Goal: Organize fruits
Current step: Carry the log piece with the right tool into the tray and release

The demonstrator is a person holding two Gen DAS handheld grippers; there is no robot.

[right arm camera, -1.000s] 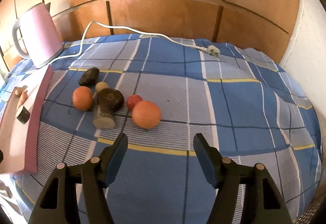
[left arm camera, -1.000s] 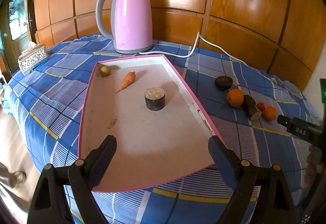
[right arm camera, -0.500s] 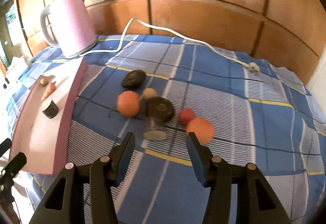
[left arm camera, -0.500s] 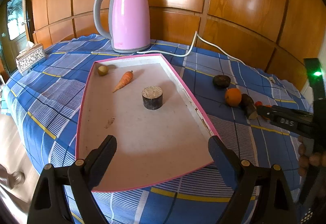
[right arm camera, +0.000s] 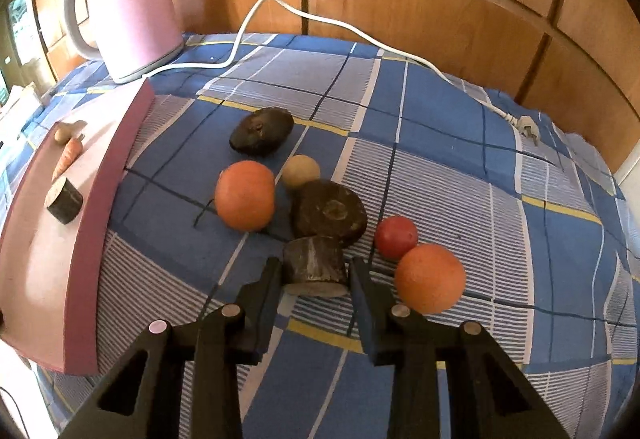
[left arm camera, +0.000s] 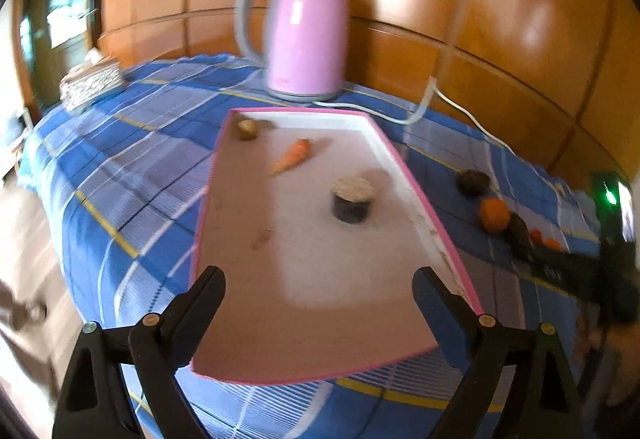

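Right wrist view: the right gripper (right arm camera: 315,271), its jaws just closing, brackets a dark cut log-shaped piece (right arm camera: 315,266) on the checked cloth (right arm camera: 440,143); actual contact cannot be told. Three pieces already lie in the pink tray (left arm camera: 416,187): a carrot (left arm camera: 291,156), a potato (left arm camera: 247,128), a stub (left arm camera: 352,199). Two oranges (right arm camera: 245,195), a tomato (right arm camera: 396,237) and others remain outside. The left gripper (left arm camera: 318,293) hovers, jaws wide apart.

We see table under blue plaid cloth (right arm camera: 460,127). At back edge: pink electric kettle (right arm camera: 128,7), white cord (right arm camera: 360,35). At left: shallow pink-rimmed tray (left arm camera: 420,195). On cloth right of tray: two oranges (right arm camera: 245,195), red tomato (right arm camera: 396,238), dark brown root pieces (right arm camera: 262,131), pale round potato (right arm camera: 301,171).
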